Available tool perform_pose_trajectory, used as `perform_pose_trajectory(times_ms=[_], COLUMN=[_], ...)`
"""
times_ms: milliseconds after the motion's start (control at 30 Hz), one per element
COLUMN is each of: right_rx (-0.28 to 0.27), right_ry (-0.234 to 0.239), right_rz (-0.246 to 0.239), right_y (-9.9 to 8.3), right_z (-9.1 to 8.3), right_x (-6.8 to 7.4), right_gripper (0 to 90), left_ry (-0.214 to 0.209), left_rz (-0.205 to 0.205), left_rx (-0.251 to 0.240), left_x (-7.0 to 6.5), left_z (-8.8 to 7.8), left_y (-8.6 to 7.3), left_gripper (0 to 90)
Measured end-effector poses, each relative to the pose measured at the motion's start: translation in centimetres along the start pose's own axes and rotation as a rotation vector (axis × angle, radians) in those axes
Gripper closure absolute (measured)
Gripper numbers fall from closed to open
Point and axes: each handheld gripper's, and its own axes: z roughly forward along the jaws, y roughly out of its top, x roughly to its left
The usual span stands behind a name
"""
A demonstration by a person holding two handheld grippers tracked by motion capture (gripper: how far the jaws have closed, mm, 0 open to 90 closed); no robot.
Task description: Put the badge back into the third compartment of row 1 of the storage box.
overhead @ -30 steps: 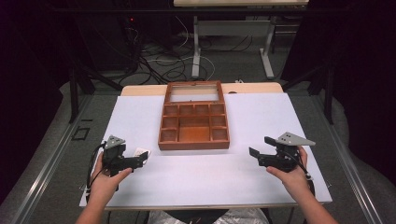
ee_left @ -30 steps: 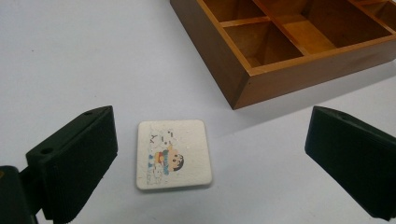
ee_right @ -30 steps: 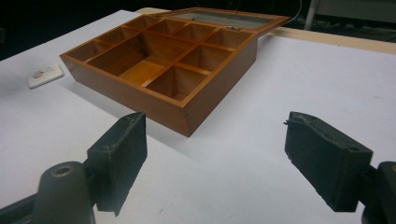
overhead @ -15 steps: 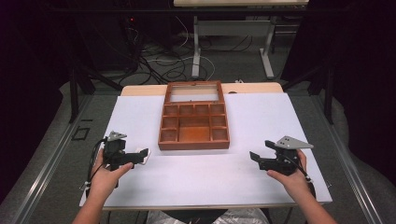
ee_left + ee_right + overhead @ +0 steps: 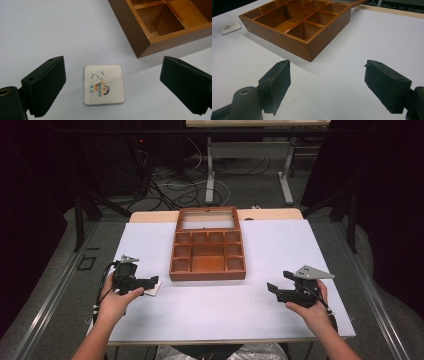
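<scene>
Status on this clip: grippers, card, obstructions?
Left gripper open, jaws just closing around picture card, no contact. Right gripper open, empty. Wooden divided box beside the card; nothing blocking.

Cream tile (image 5: 104, 85) with cartoon print; brown box (image 5: 208, 251).

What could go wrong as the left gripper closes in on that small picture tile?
The picture tile lies flat on the white table, so the left gripper, whose jaws have just been closing with the tile between them, untouched, may scrape or push it. The wooden compartment tray stands close; a nudged tile could slide against its wall.
</scene>
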Motion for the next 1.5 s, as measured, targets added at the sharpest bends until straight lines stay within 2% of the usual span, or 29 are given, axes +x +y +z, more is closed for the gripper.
perform_pose_trajectory(times_ms=[167,267,333,367,467,533,733,1033,1100,1233,1500], right_rx=[0.004,0.004,0.008,0.009,0.011,0.011,0.012,0.014,0.013,0.008,0.014], right_ry=[0.004,0.004,0.004,0.004,0.001,0.001,0.001,0.009,0.010,0.011,0.013], right_rz=[0.018,0.018,0.020,0.020,0.016,0.015,0.017,0.024,0.021,0.017,0.021], right_y=[0.0,-0.1,-0.1,-0.1,-0.1,-0.1,-0.1,-0.2,-0.2,-0.2,-0.2], right_z=[-0.1,-0.1,-0.1,-0.1,0.0,0.0,0.0,0.0,0.1,0.1,0.0], right_x=[-0.1,-0.1,-0.1,-0.1,-0.2,-0.2,-0.2,-0.2,-0.2,-0.3,-0.3], right_gripper=[20.6,20.5,20.5,20.5,20.5,20.5,20.5,20.5,20.5,20.5,20.5], left_ry=[0.011,0.004,0.003,0.004,-0.007,-0.012,-0.006,0.019,0.024,0.023,0.025], left_rz=[0.005,0.007,0.009,0.017,0.012,0.015,0.012,-0.005,-0.025,-0.035,-0.045], left_rx=[0.032,0.062,0.084,0.110,0.128,0.156,0.235,0.288,0.297,0.321,0.325], left_x=[0.0,0.0,-0.1,0.0,0.0,0.0,-0.1,0.2,0.3,0.5,1.0], left_z=[0.5,0.8,1.0,1.3,1.6,1.8,3.1,4.0,4.3,4.7,5.3], left_y=[0.3,0.5,0.7,0.8,0.9,0.9,1.0,1.0,1.0,0.9,0.6], left_gripper=[12.6,16.2,16.5,16.6,18.5,19.3,22.0,22.0,22.1,22.5,23.5])
